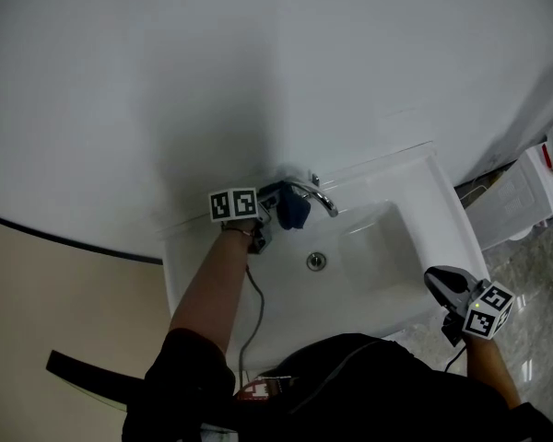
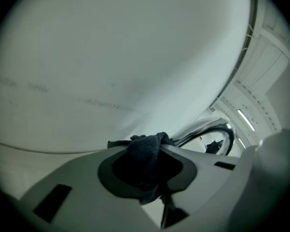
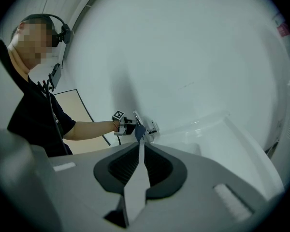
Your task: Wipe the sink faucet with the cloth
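Faucet at the sink's back edge has the cloth against it, clamped in the left hand-held gripper. The right hand-held gripper waits shut and empty by the front corner. Wiping seems underway, with most of the spout left.

We see the faucet as a chrome tap with a slim spout that arches up and out over the bowl. Its base is seated on the back edge of the white sink, nearer the sink's left back corner than its right. The cloth is a small dark blue wad, bunched and crumpled. It is pinched between the jaws of the left gripper, and a tuft pokes out past them. We find it just beside the faucet's base, on its left and front side, under the arch of the spout; whether it touches the metal we cannot tell
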`<control>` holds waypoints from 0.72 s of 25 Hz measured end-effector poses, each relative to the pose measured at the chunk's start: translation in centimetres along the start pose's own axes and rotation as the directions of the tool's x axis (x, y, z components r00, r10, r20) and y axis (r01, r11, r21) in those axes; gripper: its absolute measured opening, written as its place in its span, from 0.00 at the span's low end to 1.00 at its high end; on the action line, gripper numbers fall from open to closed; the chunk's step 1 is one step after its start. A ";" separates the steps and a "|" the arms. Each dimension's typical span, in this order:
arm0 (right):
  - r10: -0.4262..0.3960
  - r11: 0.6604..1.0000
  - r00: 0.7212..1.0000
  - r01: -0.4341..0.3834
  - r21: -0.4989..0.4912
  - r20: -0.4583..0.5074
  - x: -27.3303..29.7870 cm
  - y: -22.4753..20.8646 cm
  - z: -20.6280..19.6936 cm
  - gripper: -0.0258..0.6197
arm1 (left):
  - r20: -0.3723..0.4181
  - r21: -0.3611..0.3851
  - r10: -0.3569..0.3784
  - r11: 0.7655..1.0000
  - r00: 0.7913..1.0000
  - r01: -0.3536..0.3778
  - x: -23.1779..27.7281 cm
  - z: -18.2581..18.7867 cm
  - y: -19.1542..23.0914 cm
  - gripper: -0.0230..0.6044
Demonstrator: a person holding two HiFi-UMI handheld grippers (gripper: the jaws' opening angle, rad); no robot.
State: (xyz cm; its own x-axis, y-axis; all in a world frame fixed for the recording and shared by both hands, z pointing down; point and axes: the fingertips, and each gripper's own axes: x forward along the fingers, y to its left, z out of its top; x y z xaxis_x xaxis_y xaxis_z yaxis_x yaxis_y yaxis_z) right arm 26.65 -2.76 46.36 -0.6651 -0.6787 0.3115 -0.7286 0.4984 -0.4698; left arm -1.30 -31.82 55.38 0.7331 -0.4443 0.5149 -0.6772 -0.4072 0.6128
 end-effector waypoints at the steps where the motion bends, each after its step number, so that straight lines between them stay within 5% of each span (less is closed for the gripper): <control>1: 0.000 1.000 1.000 0.000 -0.002 0.001 -0.1 0.0 0.1 0.09 | 0.017 0.030 -0.018 0.999 1.000 0.017 -0.7 1.1 -1.2 0.16; 4: 0.010 1.000 1.000 -0.010 -0.010 0.003 0.0 0.3 0.1 0.09 | 0.038 0.213 -0.067 0.975 0.997 0.058 -3.0 4.3 -5.9 0.16; 6: 0.020 1.000 1.000 -0.020 -0.017 0.000 0.4 0.7 0.2 0.09 | -0.003 0.426 -0.041 0.904 0.999 0.039 -4.0 5.4 -9.6 0.16; 9: 0.034 0.999 0.999 -0.034 -0.034 -0.007 1.1 1.1 0.6 0.09 | -0.108 0.668 -0.018 0.739 0.994 0.086 -4.0 4.2 -15.9 0.16; 12: 0.042 0.998 0.999 -0.043 -0.042 -0.011 1.4 1.5 0.9 0.09 | -0.139 0.852 0.118 0.520 0.983 0.058 -2.9 1.6 -19.1 0.16; 18: 0.039 0.999 0.999 -0.040 -0.017 -0.021 1.4 1.1 0.6 0.09 | -0.043 0.982 0.266 0.188 0.963 -0.008 -1.7 -2.0 -20.8 0.16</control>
State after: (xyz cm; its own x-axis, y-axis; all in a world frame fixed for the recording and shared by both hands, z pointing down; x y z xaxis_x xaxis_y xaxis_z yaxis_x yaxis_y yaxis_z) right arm 25.07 -3.50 45.75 -0.6965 -0.6470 0.3102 -0.7044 0.5342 -0.4675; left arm 11.63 -21.01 42.99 0.5285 -0.5021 0.6845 -0.1945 -0.8565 -0.4780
